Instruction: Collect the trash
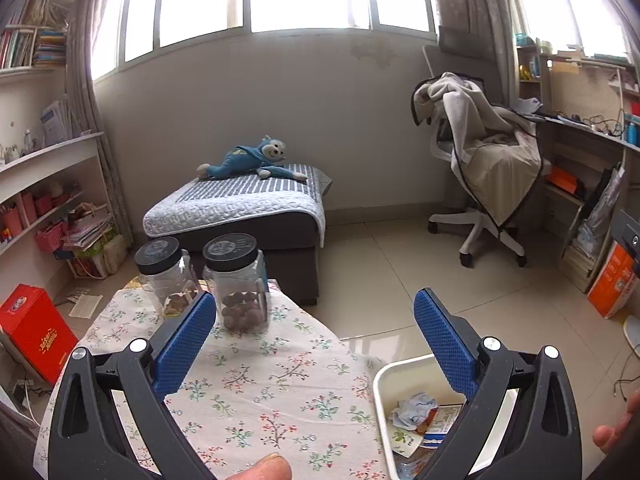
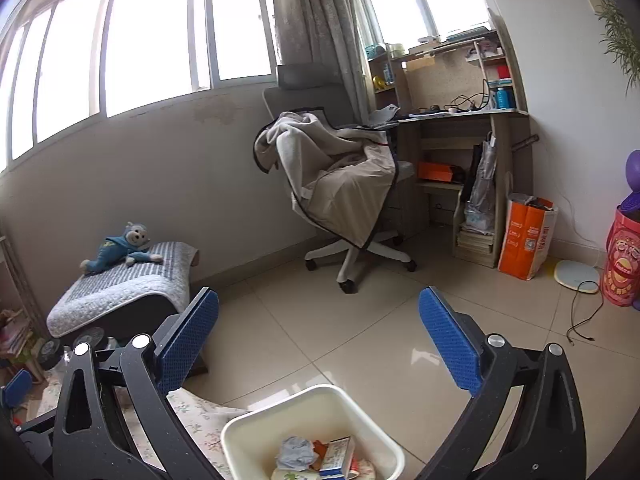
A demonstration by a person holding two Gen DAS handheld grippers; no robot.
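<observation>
A white bin (image 1: 384, 376) stands on the floor beside the table's right edge. It holds a crumpled pale blue paper (image 1: 414, 406), a small printed box (image 1: 440, 420) and other wrappers. My left gripper (image 1: 315, 300) is open and empty above the floral tablecloth (image 1: 260, 380), with the bin under its right finger. My right gripper (image 2: 320, 295) is also open and empty, hovering over the same bin (image 2: 280, 404). The crumpled paper (image 2: 296, 452) and the box (image 2: 338, 456) lie below it.
Two clear jars with black lids (image 1: 160, 272) (image 1: 240, 280) stand at the table's far end. Beyond are a padded bench (image 1: 240, 208) with a blue plush monkey (image 1: 252, 160), a blanket-draped office chair (image 2: 340, 184), a desk (image 2: 460, 116) and an orange bag (image 2: 524, 236). A red box (image 1: 36, 332) sits at left.
</observation>
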